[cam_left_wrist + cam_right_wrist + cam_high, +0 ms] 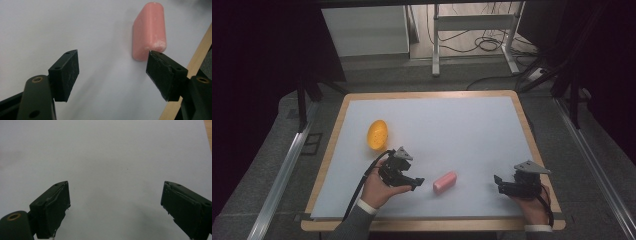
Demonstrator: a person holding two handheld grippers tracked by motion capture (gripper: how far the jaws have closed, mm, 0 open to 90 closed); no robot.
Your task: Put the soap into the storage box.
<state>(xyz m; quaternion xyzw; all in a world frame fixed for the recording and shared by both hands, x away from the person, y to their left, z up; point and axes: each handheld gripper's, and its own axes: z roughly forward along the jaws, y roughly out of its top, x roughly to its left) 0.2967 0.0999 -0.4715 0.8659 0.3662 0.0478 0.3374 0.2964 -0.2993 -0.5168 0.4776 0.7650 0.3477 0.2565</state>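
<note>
While both tongs, left tongs (418, 183) and right tongs (498, 182), are gaping empty, the pink rounded soap-like bar (445, 181), lower centre, is looking light, stiff, slippery; grip its long flat sides.

Pink rounded block (445, 182) lying flat, slightly diagonal, on white sheet near front edge.

1. Block (445, 182): on the table (472, 130), near its front edge, between both grippers.
2. Left gripper (418, 183): just left of block.
3. Right gripper (498, 183): well right of block.
4. Egg-shaped thing (377, 135): behind left gripper.
</note>
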